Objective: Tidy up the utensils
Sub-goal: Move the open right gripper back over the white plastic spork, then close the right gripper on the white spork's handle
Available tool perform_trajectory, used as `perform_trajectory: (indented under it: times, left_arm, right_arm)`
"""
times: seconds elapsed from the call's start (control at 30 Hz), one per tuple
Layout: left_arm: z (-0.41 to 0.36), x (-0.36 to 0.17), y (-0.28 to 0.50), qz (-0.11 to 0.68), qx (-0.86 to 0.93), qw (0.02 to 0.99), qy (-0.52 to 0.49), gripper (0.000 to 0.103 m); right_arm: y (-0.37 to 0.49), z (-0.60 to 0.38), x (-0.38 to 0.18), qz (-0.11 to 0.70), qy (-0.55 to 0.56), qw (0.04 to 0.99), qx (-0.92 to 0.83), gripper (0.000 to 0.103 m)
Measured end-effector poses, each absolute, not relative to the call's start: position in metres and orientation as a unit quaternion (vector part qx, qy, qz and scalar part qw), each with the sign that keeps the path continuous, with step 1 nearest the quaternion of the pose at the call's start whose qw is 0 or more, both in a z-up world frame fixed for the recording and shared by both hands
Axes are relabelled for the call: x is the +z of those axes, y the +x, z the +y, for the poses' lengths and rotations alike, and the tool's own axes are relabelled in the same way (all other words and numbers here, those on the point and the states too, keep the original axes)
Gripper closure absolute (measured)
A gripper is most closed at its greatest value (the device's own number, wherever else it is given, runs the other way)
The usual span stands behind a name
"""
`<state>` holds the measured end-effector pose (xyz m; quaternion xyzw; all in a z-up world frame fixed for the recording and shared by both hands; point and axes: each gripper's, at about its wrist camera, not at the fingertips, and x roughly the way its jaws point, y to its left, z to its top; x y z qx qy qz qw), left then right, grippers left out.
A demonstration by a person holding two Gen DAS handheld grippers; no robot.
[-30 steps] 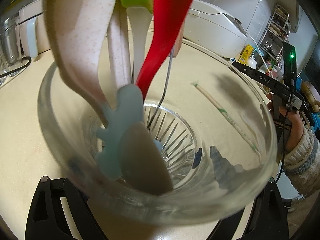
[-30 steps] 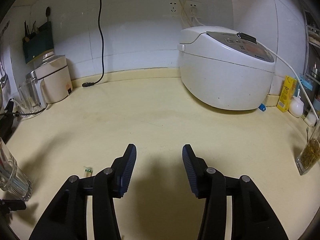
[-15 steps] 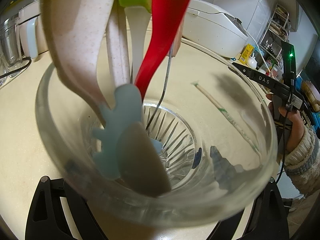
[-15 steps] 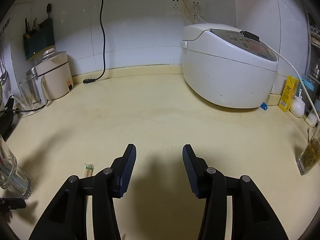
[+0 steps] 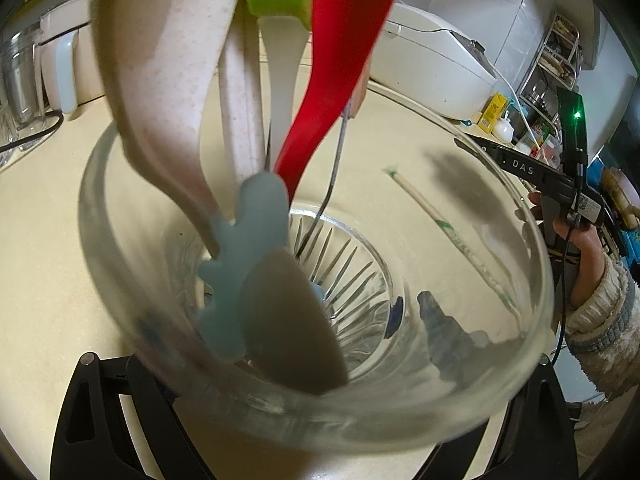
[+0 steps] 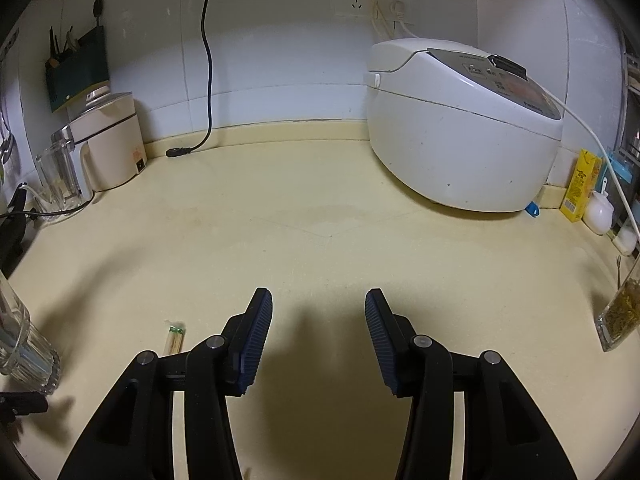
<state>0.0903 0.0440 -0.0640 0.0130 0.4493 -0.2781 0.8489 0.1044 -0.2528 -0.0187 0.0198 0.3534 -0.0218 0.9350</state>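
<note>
Now, left gripper (image 5: 316,408): my two black arms sit at the lower corners of the left wrist frame, on either side of the glass jar; I read the jaws as clamped on its wall, though the pads themselves are hidden behind the glass.
Glass jar (image 5: 460,380): fills the centre of the left wrist frame, mouth toward the camera, ribbed base visible through it.
Utensils in the jar: a speckled beige spoon (image 5: 160,80) at upper left, a red spoon (image 5: 332,80) at upper centre, a green-and-white handle (image 5: 280,8) between them, a pale blue piece (image 5: 248,256) low in the jar, and a thin metal fork (image 5: 336,160).
Chopsticks (image 6: 174,338): lying on the cream counter (image 6: 320,224), at lower left of the right wrist frame, just left of my left finger.
Right gripper (image 6: 319,338): jaws apart with nothing between the blue pads, hovering over bare counter.
Rice cooker (image 6: 460,128): white, upper right of the right wrist frame, against the tiled wall.
Kettle (image 6: 112,140): cream, at left against the wall.
</note>
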Motion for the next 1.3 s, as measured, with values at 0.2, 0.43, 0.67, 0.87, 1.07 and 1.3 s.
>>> perform_trajectory:
  times: [0.2, 0.43, 0.67, 0.87, 1.07, 1.3]
  left_arm:
    - [0.045, -0.065, 0.09, 0.449, -0.276, 0.849, 0.017, 0.008]
    - [0.042, -0.065, 0.091, 0.45, -0.278, 0.848, 0.017, 0.007]
    - [0.043, -0.065, 0.091, 0.449, -0.28, 0.848, 0.014, 0.007]
    - [0.044, -0.065, 0.092, 0.449, -0.28, 0.848, 0.013, 0.007]
    - [0.043, -0.066, 0.092, 0.45, -0.279, 0.848, 0.016, 0.007]
    - [0.042, -0.066, 0.092, 0.45, -0.279, 0.848, 0.017, 0.007]
  right_arm:
    - [0.099, -0.255, -0.019, 0.359, 0.021, 0.933, -0.021, 0.054]
    - [0.06, -0.253, -0.023, 0.398, 0.024, 0.917, 0.025, 0.054]
    - [0.017, -0.252, -0.023, 0.442, 0.025, 0.893, 0.08, 0.054]
    - [-0.004, -0.239, -0.028, 0.471, 0.015, 0.875, 0.111, 0.054]
    - [-0.002, -0.228, -0.036, 0.486, 0.019, 0.864, 0.128, 0.055]
    - [0.005, -0.212, -0.039, 0.48, -0.053, 0.869, 0.112, 0.067]
